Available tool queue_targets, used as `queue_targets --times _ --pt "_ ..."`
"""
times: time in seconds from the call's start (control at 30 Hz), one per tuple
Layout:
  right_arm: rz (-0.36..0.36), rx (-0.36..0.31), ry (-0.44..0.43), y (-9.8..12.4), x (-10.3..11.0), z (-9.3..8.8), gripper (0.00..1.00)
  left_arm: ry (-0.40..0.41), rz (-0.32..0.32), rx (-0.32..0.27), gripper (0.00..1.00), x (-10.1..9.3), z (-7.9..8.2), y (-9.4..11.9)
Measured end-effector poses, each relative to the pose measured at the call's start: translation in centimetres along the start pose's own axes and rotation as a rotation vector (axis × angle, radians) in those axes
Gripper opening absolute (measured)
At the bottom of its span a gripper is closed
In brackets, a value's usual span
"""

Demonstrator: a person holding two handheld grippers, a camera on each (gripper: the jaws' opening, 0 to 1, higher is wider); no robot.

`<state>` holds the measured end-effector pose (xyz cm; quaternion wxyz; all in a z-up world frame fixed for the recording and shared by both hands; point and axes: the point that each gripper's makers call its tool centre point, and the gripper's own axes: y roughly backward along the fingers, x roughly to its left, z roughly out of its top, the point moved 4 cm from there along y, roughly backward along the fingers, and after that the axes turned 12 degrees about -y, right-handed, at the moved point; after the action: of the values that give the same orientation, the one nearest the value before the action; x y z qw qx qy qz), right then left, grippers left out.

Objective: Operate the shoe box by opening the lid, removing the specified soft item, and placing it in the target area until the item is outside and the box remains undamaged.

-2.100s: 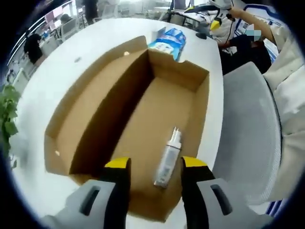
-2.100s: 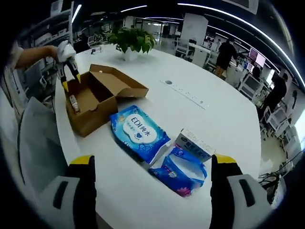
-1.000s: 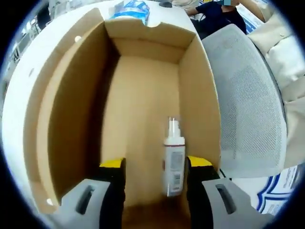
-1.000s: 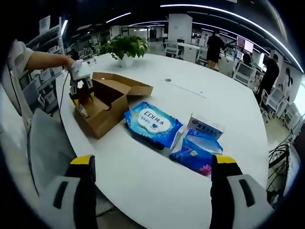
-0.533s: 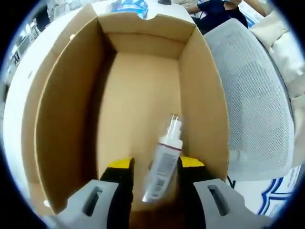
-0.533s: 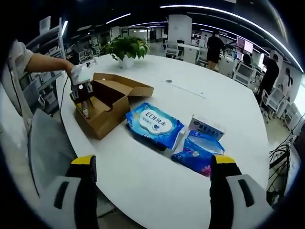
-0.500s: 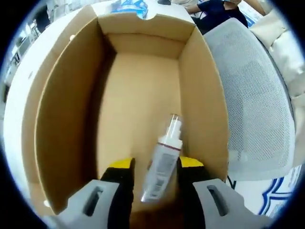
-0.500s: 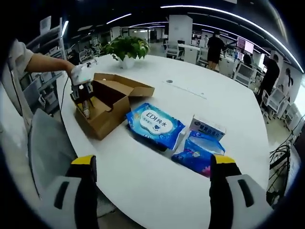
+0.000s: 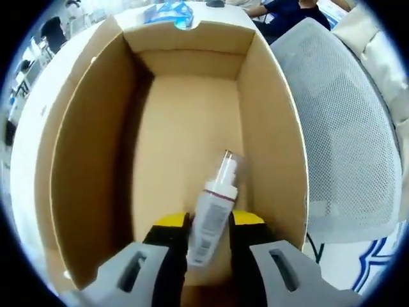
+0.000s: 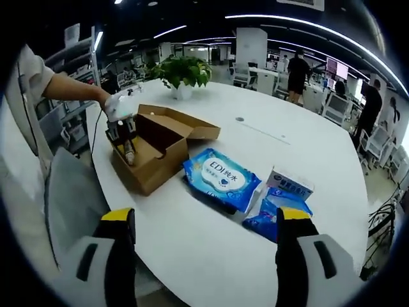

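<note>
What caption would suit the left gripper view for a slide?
Left gripper, jaws closed on a small spray bottle, inside the open cardboard shoe box.

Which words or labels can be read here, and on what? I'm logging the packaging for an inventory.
"EDI" with two Chinese characters I can't read surely: on the blue wipes pack.
Small box: print too small to read.
Spray bottle label: blurred, unreadable.
Cardboard box: no print visible.
</note>
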<state>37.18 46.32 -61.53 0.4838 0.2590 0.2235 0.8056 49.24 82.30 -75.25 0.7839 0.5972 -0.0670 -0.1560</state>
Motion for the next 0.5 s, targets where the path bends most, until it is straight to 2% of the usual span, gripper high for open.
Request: queue_targets --times 0.13,0.4,0.5 --pt "0.032 -0.022 0.004 -0.1 0.8 0.4 0.86 -0.007 0.007 0.005 0.21 0.1 0.2 0.1" --pt "0.081 -0.061 0.013 0.0 1.9 0.9 0.84 0.054 0.041 -0.005 0.19 0.6 0.6 0.9" --pt "0.104 -0.08 0.016 0.0 2.4 1.2 0.83 0.122 0.015 -0.02 0.18 0.2 0.9 1.3"
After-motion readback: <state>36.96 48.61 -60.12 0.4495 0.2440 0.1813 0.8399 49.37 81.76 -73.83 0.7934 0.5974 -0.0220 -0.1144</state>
